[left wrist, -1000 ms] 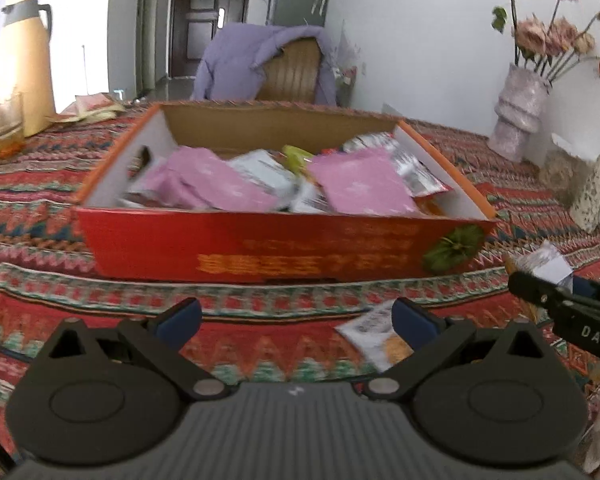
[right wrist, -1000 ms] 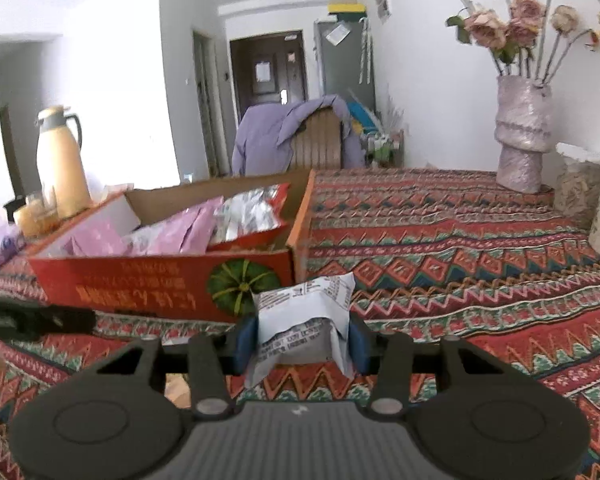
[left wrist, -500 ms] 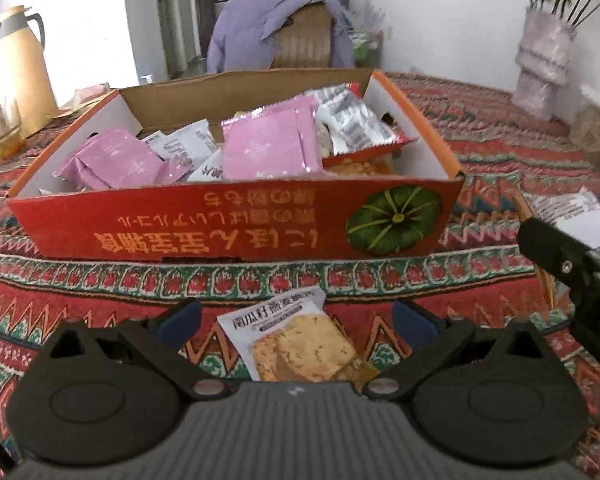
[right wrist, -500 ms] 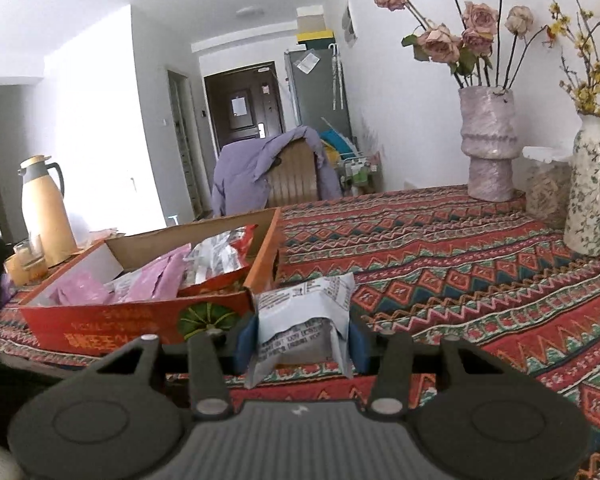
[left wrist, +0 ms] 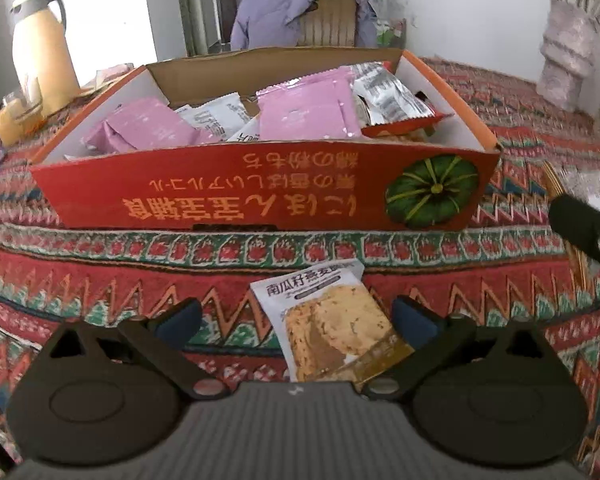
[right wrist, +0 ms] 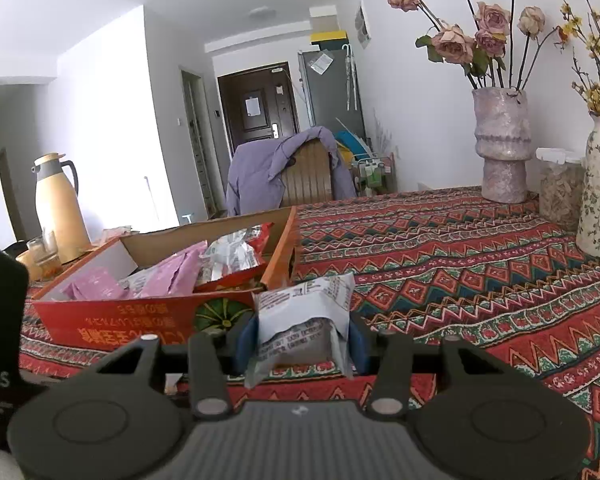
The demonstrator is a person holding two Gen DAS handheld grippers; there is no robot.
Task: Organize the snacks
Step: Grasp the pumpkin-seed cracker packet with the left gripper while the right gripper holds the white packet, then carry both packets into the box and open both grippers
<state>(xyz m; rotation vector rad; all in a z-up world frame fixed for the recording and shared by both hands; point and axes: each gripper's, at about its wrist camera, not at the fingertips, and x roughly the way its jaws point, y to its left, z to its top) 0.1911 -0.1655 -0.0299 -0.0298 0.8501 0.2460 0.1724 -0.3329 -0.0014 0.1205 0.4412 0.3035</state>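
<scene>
Red cardboard box (left wrist: pixel 260 196) heaped with pink packets (left wrist: pixel 308 112); right gripper (right wrist: pixel 302 340) clamping white packet (right wrist: pixel 304 312); left gripper (left wrist: pixel 296 320) wide around cracker packet (left wrist: pixel 332 324).

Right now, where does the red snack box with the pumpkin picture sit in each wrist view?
Left wrist: red snack box fills the centre, beyond the open left gripper.
Right wrist: box at left of centre.
Shared landmark: yellow thermos.

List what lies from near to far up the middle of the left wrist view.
Left gripper → biscuit packet → tablecloth → red box → pink packet → draped chair.
</scene>
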